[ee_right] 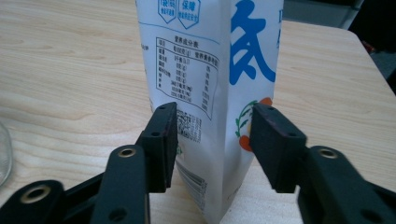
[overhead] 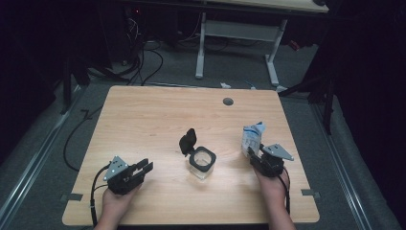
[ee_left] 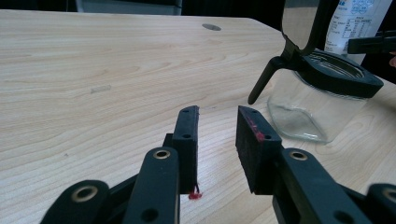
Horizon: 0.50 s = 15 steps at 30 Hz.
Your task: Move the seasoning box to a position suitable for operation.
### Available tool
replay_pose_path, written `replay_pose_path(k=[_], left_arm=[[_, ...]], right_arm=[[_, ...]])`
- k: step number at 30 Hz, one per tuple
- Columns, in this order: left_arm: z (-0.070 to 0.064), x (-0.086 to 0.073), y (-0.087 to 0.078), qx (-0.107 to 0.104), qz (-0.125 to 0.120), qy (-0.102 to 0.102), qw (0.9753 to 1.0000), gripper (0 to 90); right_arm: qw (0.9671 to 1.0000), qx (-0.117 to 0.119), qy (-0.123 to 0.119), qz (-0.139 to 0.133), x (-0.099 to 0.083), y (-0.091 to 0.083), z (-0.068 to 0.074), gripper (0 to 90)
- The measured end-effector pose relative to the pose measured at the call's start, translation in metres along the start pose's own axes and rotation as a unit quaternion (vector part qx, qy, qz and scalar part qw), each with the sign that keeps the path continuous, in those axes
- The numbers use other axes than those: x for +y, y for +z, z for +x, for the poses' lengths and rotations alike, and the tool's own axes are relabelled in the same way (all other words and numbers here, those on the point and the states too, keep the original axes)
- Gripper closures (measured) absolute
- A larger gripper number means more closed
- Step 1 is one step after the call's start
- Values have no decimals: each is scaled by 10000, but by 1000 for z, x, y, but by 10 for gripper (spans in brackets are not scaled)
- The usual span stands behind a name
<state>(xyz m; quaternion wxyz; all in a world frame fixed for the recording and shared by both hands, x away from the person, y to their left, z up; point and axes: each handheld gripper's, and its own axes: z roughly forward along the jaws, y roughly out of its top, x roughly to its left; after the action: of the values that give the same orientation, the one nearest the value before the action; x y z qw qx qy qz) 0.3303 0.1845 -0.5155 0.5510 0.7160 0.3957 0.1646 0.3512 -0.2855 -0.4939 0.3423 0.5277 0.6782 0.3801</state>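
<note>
Right hand-held gripper (ee_right: 212,140) straddles the upright carton (ee_right: 210,70) at the desk's (overhead: 143,124) right, jaws apart, not yet pinching; close squarely mid-body. Left hand-held gripper (ee_left: 217,135) waits open near the jar (ee_left: 322,98).

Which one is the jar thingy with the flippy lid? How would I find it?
Look at the wooden table and go to the middle of its near half, between the left gripper and the right gripper. There stands a clear glass jar with a black rim, its black lid flipped up. The carton beside it is white and blue paper, not see-through.
</note>
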Motion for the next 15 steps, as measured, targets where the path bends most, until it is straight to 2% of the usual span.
replay_pose_path(k=[2,7,9,15], left_arm=[[0,0,0,3,-1,-4,10000,696],[0,0,0,7,-2,-4,10000,695],[0,0,0,7,-4,-1,10000,695],[1,0,-2,10,-14,-3,10000,695]], right_arm=[[10000,-48,35,-13,2,1,0,480],[9999,7,150,45,1,4,-3,502],[9997,65,211,36,1,4,-5,553],[9997,31,258,-21,2,1,-6,668]])
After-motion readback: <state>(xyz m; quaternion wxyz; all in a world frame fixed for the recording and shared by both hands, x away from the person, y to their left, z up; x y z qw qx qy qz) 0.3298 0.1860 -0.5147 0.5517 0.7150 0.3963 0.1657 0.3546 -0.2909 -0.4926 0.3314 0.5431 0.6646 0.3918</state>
